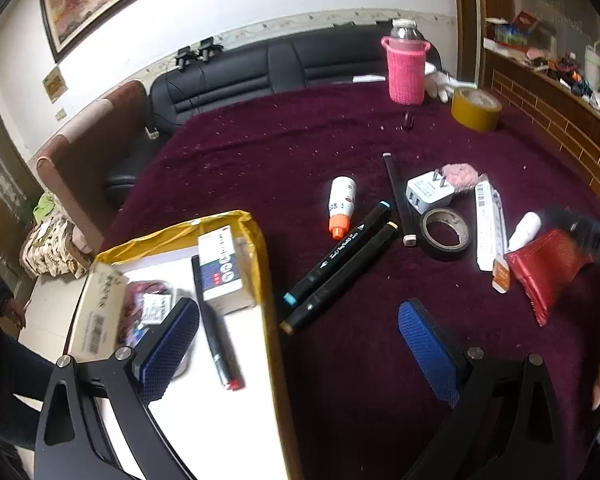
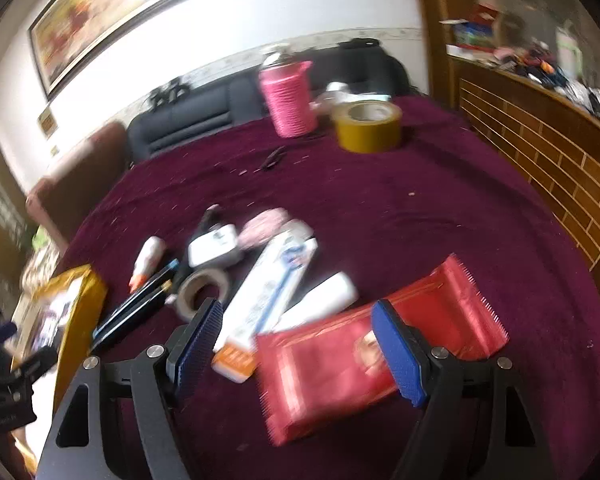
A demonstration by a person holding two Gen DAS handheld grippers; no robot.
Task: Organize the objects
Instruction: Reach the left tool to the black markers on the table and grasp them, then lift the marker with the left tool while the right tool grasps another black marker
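Note:
A yellow-rimmed box [image 1: 260, 264] with a white floor sits at the table's left edge; it holds a black pen [image 1: 214, 328], a small carton [image 1: 224, 268] and a packet. My left gripper [image 1: 300, 356] is open and empty, one pad over the box, one over the cloth. Two black markers [image 1: 340, 264] lie just beyond it. My right gripper [image 2: 300, 352] is open, low over a red foil packet [image 2: 340, 364], which lies between its pads. The packet also shows in the left wrist view [image 1: 548, 272], with the right gripper blurred above it.
On the maroon cloth [image 1: 300, 148] lie a glue bottle [image 1: 342, 208], a third marker [image 1: 396, 200], a white charger [image 1: 428, 192], black tape [image 1: 446, 234], a long white box [image 2: 268, 292] and a white tube [image 2: 324, 300]. A pink-sleeved bottle [image 1: 406, 68] and yellow tape [image 1: 476, 110] stand at the back.

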